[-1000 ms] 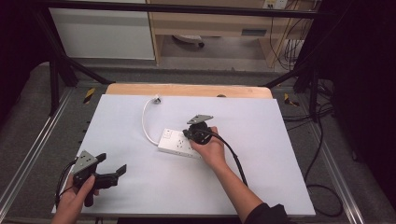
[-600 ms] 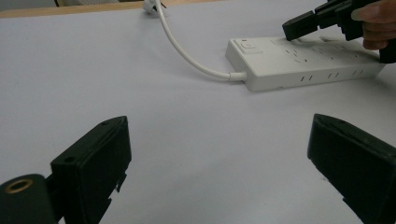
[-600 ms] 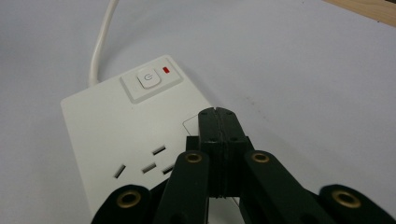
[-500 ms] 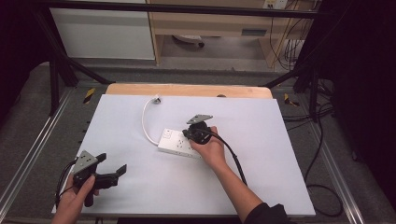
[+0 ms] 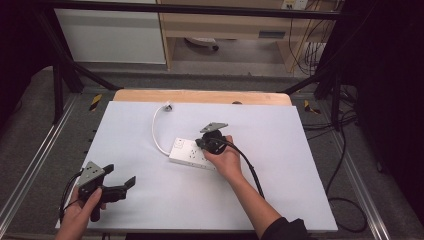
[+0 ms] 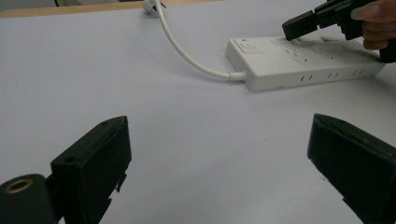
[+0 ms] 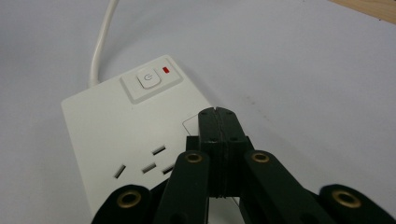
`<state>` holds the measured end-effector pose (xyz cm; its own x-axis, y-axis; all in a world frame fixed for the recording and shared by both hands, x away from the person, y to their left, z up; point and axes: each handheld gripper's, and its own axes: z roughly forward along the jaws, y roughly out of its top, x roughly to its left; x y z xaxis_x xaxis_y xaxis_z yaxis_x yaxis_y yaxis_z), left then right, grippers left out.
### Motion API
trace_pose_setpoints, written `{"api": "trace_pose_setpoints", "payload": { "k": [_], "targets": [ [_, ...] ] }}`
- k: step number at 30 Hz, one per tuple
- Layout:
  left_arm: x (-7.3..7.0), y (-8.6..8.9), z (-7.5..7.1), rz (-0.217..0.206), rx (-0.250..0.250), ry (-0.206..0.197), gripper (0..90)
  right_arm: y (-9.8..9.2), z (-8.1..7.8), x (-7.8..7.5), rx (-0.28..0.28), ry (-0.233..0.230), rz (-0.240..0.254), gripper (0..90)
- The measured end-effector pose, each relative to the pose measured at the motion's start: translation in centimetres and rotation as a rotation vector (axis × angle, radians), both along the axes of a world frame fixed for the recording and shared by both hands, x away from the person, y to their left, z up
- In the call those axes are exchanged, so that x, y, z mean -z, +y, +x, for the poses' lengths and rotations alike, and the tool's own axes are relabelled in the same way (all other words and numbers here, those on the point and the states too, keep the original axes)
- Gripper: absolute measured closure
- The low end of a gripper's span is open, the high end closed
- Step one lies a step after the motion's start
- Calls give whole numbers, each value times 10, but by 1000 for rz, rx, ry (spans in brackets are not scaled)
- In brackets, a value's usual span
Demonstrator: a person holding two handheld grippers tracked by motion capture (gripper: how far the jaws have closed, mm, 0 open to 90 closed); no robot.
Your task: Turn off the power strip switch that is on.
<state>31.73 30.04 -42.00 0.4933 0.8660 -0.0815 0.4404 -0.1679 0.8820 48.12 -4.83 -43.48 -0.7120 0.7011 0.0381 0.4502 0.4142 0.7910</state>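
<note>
Right gripper (image 7: 216,112), jaws pressed together with nothing between them, hovers over the white power strip (image 5: 192,153) mid-table, near its switch (image 7: 148,78). Left gripper (image 5: 120,176) rests wide apart near the table's front-left edge

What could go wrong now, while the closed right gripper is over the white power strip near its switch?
1. The right gripper is shut and hangs over the power strip, short of the power button. Pushing forward may slide the strip on the smooth table, since nothing holds it.
2. The left gripper is open and far from the strip, so it cannot steady it.
3. The closed tips might land beside the button or on the sockets.
</note>
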Motion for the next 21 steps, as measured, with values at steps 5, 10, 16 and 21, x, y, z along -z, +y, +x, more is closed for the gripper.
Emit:
{"api": "trace_pose_setpoints", "payload": {
  "k": [5, 10, 16, 21],
  "targets": [
    [0, 0, 0, 0, 0, 0, 61, 0, 0, 0, 1, 2, 1, 900],
    [0, 0, 0, 0, -1, -1, 61, 0, 0, 0, 3, 9, -1, 900],
    [0, 0, 0, 1, 0, -1, 61, -2, 1, 1, 12, 22, -1, 900],
    [0, 0, 0, -1, -1, -1, 61, -2, 2, 1, 4, 26, 9, 900]
  ]
}}
